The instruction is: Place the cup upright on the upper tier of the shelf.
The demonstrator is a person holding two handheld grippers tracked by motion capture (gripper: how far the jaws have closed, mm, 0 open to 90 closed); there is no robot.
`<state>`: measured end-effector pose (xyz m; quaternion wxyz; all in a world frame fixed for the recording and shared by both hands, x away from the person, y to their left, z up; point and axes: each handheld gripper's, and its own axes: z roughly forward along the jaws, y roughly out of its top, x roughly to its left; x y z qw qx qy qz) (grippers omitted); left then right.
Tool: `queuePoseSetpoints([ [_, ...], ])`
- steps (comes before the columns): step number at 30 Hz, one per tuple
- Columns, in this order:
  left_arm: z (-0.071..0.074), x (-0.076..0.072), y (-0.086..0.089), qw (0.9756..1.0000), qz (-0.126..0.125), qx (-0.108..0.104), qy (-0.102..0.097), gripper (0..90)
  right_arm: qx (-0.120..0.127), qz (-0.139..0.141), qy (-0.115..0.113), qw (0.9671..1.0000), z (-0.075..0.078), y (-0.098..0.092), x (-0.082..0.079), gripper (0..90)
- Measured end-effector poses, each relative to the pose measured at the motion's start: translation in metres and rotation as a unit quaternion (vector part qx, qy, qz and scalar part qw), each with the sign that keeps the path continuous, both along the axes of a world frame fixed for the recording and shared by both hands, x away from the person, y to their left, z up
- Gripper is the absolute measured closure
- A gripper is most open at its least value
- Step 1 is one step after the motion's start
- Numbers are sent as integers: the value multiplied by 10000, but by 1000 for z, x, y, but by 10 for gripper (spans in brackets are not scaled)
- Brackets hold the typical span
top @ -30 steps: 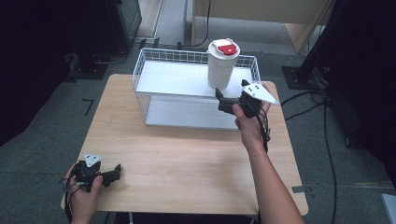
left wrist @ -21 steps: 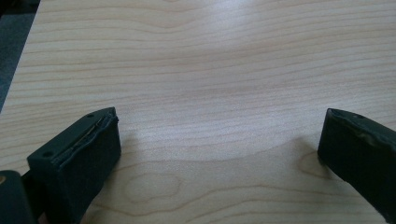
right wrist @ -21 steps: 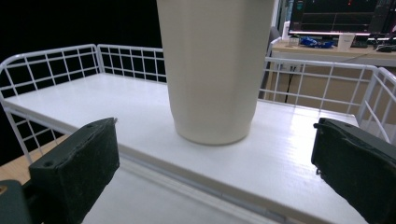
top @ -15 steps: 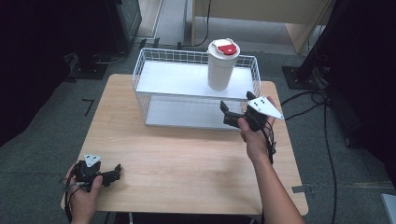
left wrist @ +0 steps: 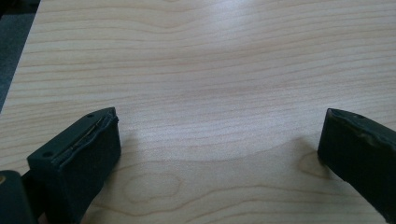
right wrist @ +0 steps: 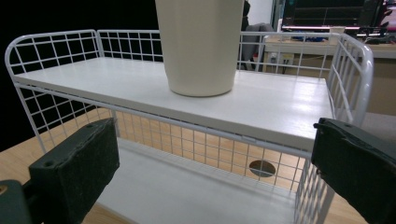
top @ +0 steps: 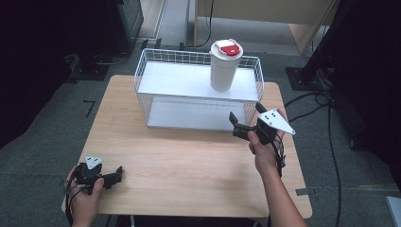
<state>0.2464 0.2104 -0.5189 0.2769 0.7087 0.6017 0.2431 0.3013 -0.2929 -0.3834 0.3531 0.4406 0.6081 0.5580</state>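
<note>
I'm holding my right gripper (top: 245, 121) wide open facing the cup (top: 225, 65) at 12 o'clock — left gripper (top: 115, 175) idling open, both empty.

Light wooden table (top: 189, 161), white wire shelf rack (top: 142, 80) apparently resting directly on it

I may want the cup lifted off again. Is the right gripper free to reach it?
Probably yes: the right gripper, jaws open, faces the cup on the rack's top shelf, with nothing between.
</note>
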Motion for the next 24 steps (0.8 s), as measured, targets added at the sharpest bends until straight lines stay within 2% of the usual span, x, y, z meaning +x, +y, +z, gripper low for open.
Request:
queuePoseSetpoints([
  [24,0,0,0,10000,-4,1,10,0,-62,-235,261,9994,-35,-26,-33,7],
])
